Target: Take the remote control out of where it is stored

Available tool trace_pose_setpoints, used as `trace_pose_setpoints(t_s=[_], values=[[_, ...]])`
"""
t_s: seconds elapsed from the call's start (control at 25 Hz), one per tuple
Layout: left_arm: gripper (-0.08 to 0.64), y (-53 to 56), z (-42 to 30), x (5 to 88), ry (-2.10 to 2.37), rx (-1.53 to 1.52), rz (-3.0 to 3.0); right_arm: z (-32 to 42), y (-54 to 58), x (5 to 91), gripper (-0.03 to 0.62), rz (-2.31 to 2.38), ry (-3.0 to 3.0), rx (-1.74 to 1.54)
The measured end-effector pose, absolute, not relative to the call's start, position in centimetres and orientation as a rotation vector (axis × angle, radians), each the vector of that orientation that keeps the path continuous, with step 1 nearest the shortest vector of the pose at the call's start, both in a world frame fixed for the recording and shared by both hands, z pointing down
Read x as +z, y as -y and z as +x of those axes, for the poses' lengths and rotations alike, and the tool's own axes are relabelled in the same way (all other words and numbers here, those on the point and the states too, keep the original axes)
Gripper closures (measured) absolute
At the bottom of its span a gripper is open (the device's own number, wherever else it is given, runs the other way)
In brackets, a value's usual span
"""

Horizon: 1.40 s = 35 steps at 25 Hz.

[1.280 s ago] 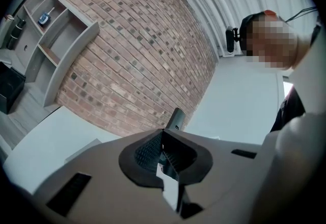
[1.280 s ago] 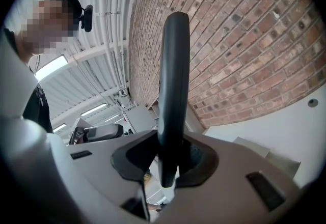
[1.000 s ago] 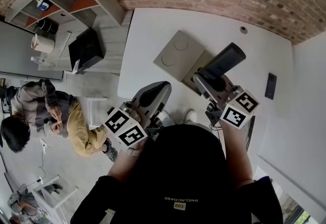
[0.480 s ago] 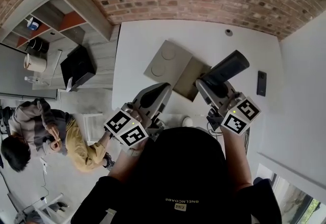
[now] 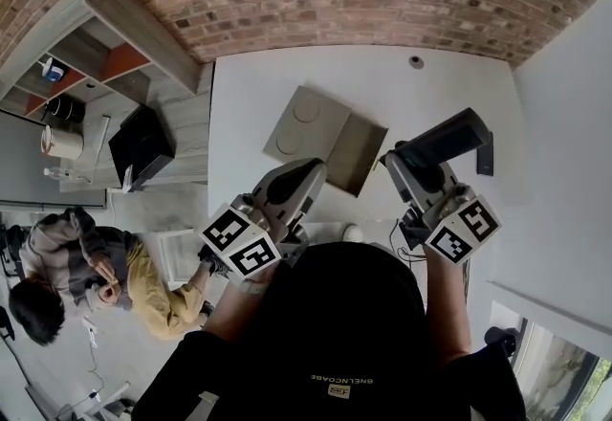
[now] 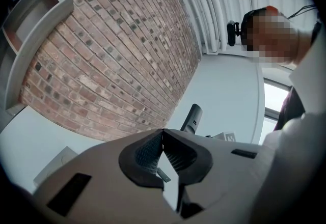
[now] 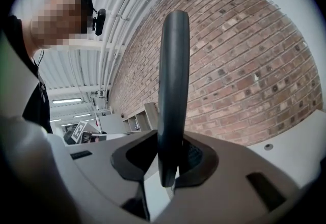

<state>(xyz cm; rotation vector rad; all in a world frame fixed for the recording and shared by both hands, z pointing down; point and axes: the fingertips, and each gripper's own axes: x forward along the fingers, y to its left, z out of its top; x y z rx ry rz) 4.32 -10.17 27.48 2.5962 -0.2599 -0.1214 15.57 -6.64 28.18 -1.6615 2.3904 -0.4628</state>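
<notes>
My right gripper [image 5: 409, 159] is shut on a long dark remote control [image 5: 448, 138], held up above the white table [image 5: 258, 84] and slanting to the right. In the right gripper view the remote control [image 7: 173, 85] stands upright between the pads of the right gripper [image 7: 170, 167]. A flat grey box [image 5: 311, 121] with two round marks lies on the table, with an open, darker half [image 5: 358, 153] beside it. My left gripper [image 5: 311, 172] hovers near the box's front edge, shut and empty. In the left gripper view the left gripper [image 6: 163, 139] has its jaws together, with the remote control [image 6: 191, 118] beyond.
A small black device [image 5: 486, 159] lies on the table at the right, partly behind the remote. A small round fitting [image 5: 415, 61] sits near the brick wall. Left of the table are a shelf unit [image 5: 105, 36], a black box [image 5: 140, 142] and a seated person [image 5: 57, 266].
My right gripper has carried the remote to the right and tilted it flatter, away from the grey box. The left gripper has barely moved. The head view has shifted.
</notes>
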Motion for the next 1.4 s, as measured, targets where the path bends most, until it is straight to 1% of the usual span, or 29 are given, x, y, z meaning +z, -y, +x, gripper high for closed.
trace_pose_setpoints(t_s=[0.68, 1.4], values=[[0.554, 9.2, 6.7, 27.4, 0.114, -0.059, 2.613, 17.4, 4.0, 27.9, 0.499, -1.858, -2.304, -0.355], [0.554, 10.1, 6.7, 27.8, 0.152, -0.06, 2.606, 18.0, 4.9, 29.0, 0.499, -1.846, -2.327, -0.373]])
